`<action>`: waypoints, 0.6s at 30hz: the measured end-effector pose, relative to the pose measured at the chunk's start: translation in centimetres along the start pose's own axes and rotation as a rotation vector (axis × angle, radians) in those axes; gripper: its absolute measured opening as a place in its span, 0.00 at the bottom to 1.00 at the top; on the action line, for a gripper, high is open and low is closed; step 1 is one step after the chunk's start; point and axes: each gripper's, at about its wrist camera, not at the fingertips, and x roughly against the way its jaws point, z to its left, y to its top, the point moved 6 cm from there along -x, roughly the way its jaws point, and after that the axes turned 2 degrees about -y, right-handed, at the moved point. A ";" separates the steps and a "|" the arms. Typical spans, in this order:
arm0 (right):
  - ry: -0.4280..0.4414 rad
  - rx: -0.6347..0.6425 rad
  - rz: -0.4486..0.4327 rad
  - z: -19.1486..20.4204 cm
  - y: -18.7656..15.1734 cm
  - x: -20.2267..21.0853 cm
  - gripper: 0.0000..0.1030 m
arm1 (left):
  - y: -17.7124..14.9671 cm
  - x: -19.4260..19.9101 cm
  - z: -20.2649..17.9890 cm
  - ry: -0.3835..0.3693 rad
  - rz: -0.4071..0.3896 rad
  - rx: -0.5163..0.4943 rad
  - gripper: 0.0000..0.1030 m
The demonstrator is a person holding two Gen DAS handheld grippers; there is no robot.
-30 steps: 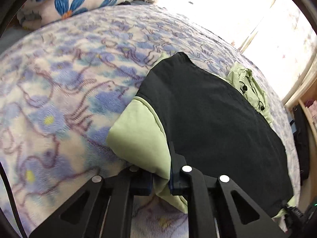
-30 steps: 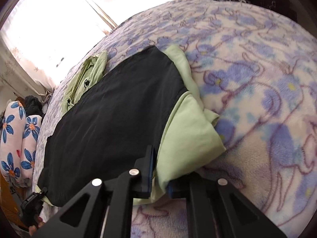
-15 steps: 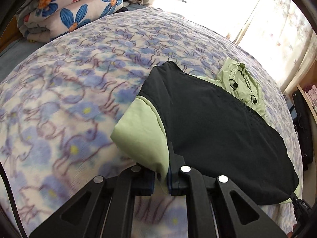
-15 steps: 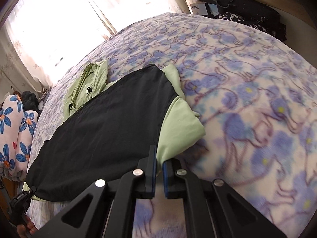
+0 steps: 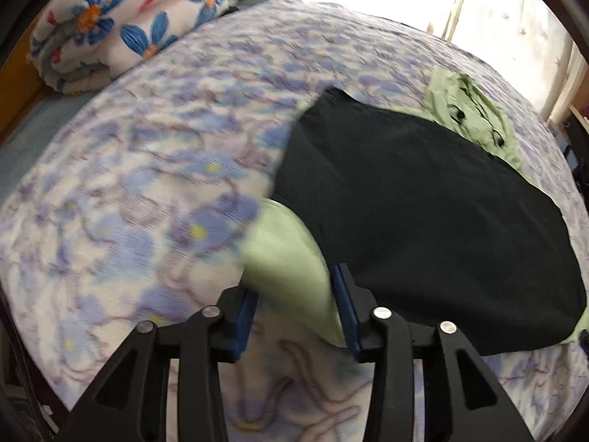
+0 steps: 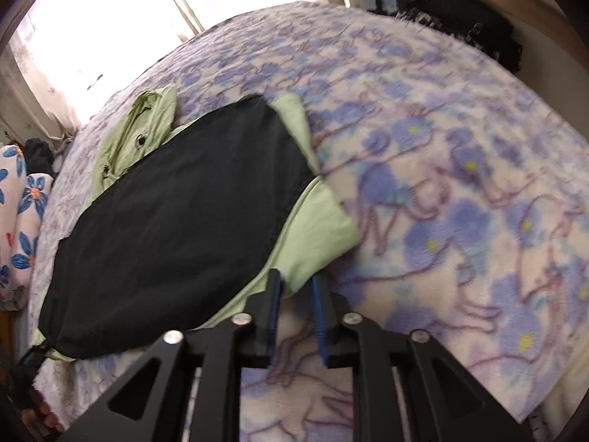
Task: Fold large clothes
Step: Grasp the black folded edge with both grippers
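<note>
Both tongs point steeply down over the bed (image 5: 154,169), jaws opening — left tongs (image 5: 294,313) and right tongs (image 6: 296,305) each straddle a green corner of the jacket (image 5: 423,213), pads clear of the cloth. The jacket lies flat across the bed's middle.

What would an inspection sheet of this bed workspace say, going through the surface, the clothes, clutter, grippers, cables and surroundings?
Surface: floral blanket covering the bed.
Job's things: green and black jacket lying flat, black side up, hood at the far end.
Clutter: rolled flowered bedding at the bed's edge.
Grippers: left gripper opening, a green corner between the jaws; right gripper opening, a green corner at the tips.
Cables: nothing seen.
Surroundings: bright curtained window; dark items on a shelf.
</note>
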 end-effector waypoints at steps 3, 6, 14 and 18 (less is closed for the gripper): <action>-0.015 0.014 -0.045 -0.5 1.2 0.9 0.24 | 1.3 1.4 1.2 0.054 -0.064 -0.008 0.58; 0.005 0.049 -0.063 0.2 3.2 0.9 0.24 | 3.5 1.8 1.6 0.068 -0.101 -0.035 0.59; 0.138 0.245 -0.033 6.2 9.8 -3.3 0.35 | 10.9 -3.0 -2.6 -0.127 -0.064 -0.187 0.61; 0.119 0.301 -0.026 7.7 13.1 -6.9 0.38 | 13.1 -6.9 -4.2 -0.121 -0.033 -0.233 0.61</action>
